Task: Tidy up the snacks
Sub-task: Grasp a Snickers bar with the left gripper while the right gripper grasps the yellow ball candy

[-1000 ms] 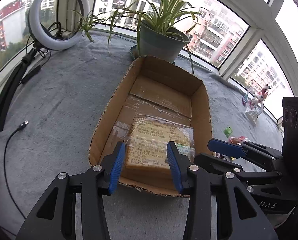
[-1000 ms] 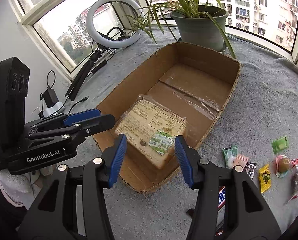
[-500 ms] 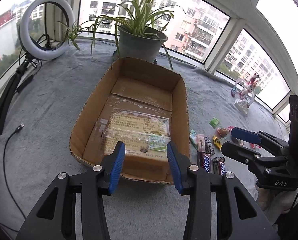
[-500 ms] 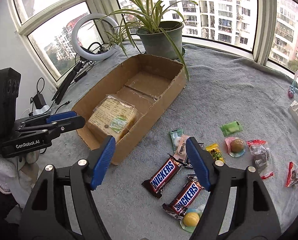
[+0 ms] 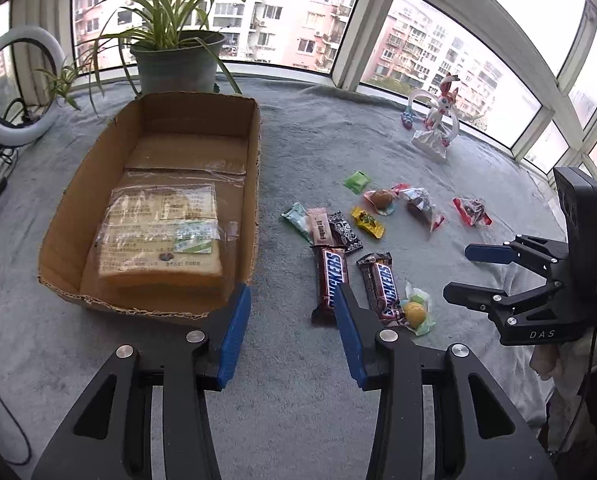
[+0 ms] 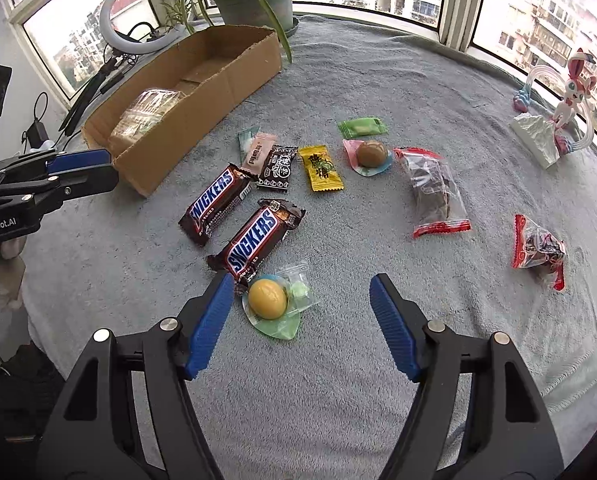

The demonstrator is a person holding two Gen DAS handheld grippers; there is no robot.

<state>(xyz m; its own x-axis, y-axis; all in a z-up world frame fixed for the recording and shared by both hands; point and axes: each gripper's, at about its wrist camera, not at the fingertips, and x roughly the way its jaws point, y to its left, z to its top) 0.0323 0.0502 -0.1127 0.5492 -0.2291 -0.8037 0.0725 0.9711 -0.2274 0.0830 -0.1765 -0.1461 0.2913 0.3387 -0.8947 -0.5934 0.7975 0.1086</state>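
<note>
Two grippers are hovering over a grey-blanketed counter, both empty. Right gripper is standing w/ fingers wide, having just been narrowing a bit, nothing pinched; a yellow ball candy in a clear-green wrapper is lying just inside the left finger, not centred. Risk: closing from here is likely catching only the wrapper's loose edge, or nudging the near Snickers bar, whose end is touching the candy pack, so two items are coming up or one is skidding on the plush nap.

Left gripper is hanging w/ fingers at a moderate gap, holding nothing, just in front of the box corner & beside the other Snickers bar. Risk: both grippers are working the same cluster, so a clash is looking possible if they're reaching in together.

Mid-ground, small sweets are lying packed: mint, pink & black packets overlapping, a yellow packet & a brown ball candy close by; two red-edged bags are sitting apart to the right. Overlaps are inviting double picks.

Farther off, the cardboard box is already holding wrapped bread, which is filling its near half; drops are needing the free far half. Beyond it, plant pot, ring light & a toy figure are lining the windows.
</note>
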